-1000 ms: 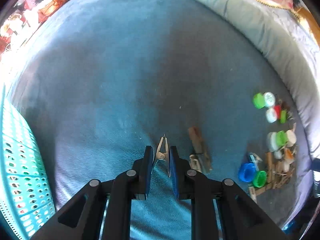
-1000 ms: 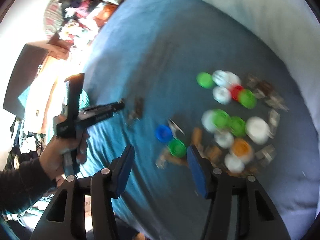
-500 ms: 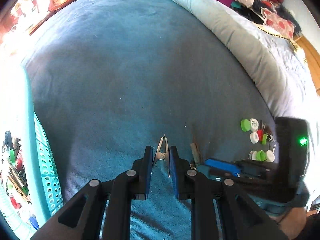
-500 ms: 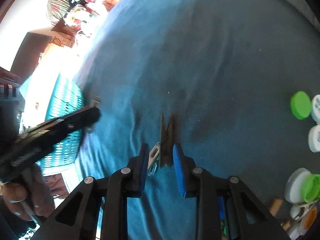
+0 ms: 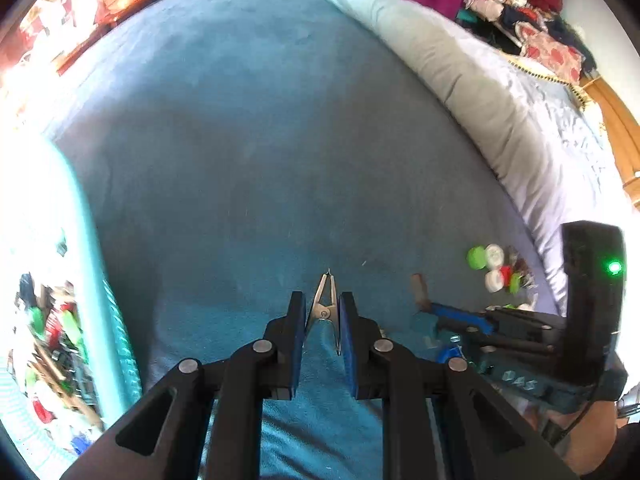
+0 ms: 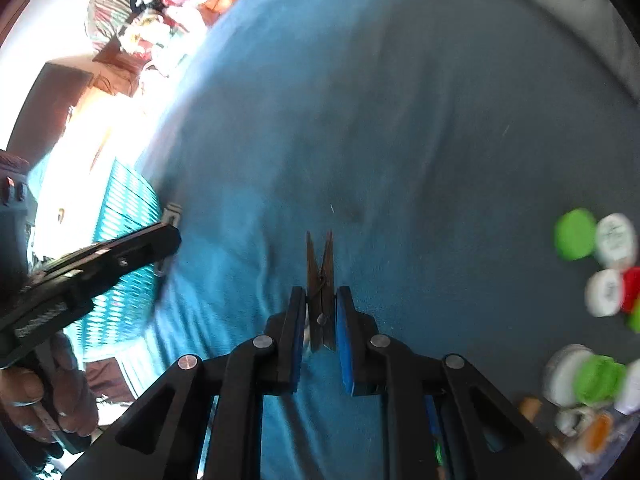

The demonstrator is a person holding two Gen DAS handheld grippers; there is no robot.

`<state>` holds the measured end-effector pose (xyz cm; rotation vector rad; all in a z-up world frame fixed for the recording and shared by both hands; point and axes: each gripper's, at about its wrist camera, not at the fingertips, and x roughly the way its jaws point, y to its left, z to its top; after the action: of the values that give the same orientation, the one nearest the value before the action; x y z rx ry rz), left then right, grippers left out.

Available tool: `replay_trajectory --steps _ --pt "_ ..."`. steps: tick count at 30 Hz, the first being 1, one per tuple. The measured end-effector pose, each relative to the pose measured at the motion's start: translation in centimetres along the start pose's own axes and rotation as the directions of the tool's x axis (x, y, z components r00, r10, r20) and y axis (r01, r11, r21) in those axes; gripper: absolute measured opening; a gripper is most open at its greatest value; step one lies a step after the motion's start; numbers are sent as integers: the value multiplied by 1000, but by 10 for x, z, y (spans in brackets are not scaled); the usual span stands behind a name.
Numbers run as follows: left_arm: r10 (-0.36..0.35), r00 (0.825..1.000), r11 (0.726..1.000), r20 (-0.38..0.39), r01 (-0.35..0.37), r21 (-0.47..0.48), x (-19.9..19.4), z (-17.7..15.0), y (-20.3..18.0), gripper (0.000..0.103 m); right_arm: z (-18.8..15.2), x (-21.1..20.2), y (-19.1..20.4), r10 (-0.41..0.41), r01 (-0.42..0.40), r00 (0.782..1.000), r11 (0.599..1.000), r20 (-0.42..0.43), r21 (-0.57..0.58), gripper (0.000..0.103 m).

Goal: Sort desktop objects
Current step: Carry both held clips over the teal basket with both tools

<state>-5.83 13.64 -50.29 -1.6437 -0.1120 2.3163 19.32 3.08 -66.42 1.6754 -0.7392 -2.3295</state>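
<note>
Left hand-held gripper [image 5: 322,316] grips a metal clip [image 5: 325,300], right hand-held gripper [image 6: 320,312] a wooden peg [image 6: 320,276], both above the bed [image 5: 248,152]. Carry each over the basket [image 5: 100,280] rim, then release.

Left wrist view looked forward along its own fingers, close above the blue blanket [image 5: 248,152], basket [image 5: 116,344] at its left edge. Right wrist view looked likewise, low over the same blanket [image 6: 400,120]. Both shared the bottle caps [image 5: 494,268] [image 6: 592,248]; each caught the other gripper: right gripper [image 5: 452,314], left gripper [image 6: 170,236].
</note>
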Motion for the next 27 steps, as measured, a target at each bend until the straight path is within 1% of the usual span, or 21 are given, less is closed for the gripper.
replay_trajectory --steps 2,4,7,10,12,16,17,21,23,25,27 --pt "-6 999 1000 35 6 6 -24 11 -6 17 7 -24 12 -12 13 999 1000 37 -5 16" --pt "-7 997 1000 76 6 11 -51 22 -11 18 17 -57 25 -21 23 996 1000 86 -17 16" --pt "-10 989 1000 148 7 23 -100 42 -18 17 34 -105 51 -23 30 988 999 156 -38 16" --pt "-9 975 999 220 1 35 -156 60 -21 18 51 -149 78 -17 34 976 997 216 -73 16" --pt "12 964 999 266 -22 35 -192 70 -20 18 62 -177 99 -7 35 966 994 258 -106 16" --pt "49 940 998 336 -60 23 -252 83 -13 18 81 -225 144 27 33 945 984 325 -177 16" --pt "59 935 997 349 -69 18 -266 84 -9 18 87 -237 147 35 31 942 981 333 -192 16" --pt "94 911 995 400 -100 -7 -315 85 9 18 98 -262 202 74 28 926 964 370 -263 16" --pt "113 904 993 413 -111 -29 -333 83 21 18 98 -277 221 91 27 919 956 383 -292 16" --pt "131 897 991 422 -119 -55 -349 82 36 18 103 -283 251 109 26 914 946 392 -324 16" --pt "158 888 987 432 -137 -80 -364 80 47 18 103 -287 273 119 29 910 937 396 -348 16"
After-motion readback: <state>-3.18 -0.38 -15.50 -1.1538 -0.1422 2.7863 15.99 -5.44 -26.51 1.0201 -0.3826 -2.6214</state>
